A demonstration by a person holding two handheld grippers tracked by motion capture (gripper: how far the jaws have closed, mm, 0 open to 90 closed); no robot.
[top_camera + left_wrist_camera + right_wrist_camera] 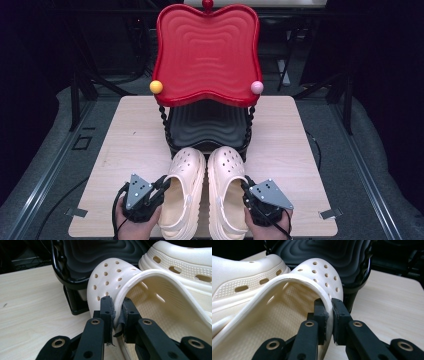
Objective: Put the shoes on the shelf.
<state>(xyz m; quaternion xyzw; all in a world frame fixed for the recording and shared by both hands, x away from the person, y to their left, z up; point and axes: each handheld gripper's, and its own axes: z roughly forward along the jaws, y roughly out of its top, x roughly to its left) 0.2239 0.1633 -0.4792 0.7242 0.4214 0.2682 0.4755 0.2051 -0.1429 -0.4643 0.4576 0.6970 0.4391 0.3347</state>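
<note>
Two cream perforated foam clogs sit side by side at the near edge of the pale wooden table (280, 130), toes at the black lower tray (207, 125) of a red-topped two-tier stand (207, 50). The left gripper (116, 306) pinches the outer wall of the left clog (184, 195); the right gripper (329, 307) likewise clamps the right clog (227, 195). The soft rims may buckle and slip free, or the toes may snag the tray.

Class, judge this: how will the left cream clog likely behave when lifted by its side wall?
The left clog looks like light foam. Its thin wall, pinched by the left tool, may flex. Gripped off-centre, the shoe may tilt.
</note>
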